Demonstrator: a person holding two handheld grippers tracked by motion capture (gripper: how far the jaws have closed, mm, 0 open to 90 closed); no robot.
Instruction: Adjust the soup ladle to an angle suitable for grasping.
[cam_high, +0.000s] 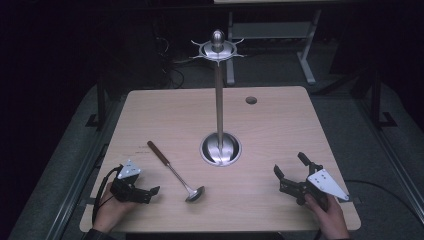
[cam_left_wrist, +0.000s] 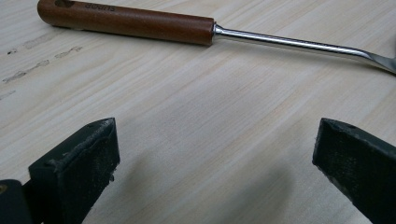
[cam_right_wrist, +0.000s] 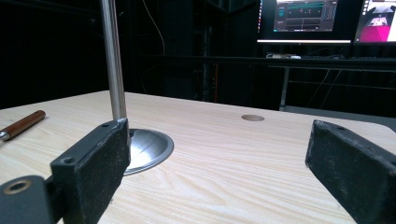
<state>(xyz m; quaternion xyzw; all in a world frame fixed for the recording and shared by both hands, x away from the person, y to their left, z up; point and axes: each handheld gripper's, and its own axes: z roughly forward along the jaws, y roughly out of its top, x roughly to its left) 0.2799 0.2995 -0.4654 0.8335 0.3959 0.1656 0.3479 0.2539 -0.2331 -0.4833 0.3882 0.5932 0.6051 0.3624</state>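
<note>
Ladle (cam_high: 176, 172) laid on table (cam_high: 280, 130) left of stand (cam_high: 220, 145); left gripper (cam_high: 150, 192) and right gripper (cam_high: 290, 167) held with fingers released, nothing grasped.

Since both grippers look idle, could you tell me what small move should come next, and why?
Probably ease the left gripper forward to straddle the ladle at its wooden handle. Its jaws are open and empty, the handle lies flat just ahead of them, and the hook stand is bare.

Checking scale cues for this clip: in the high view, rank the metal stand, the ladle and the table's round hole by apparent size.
1. metal stand
2. ladle
3. round hole
</note>
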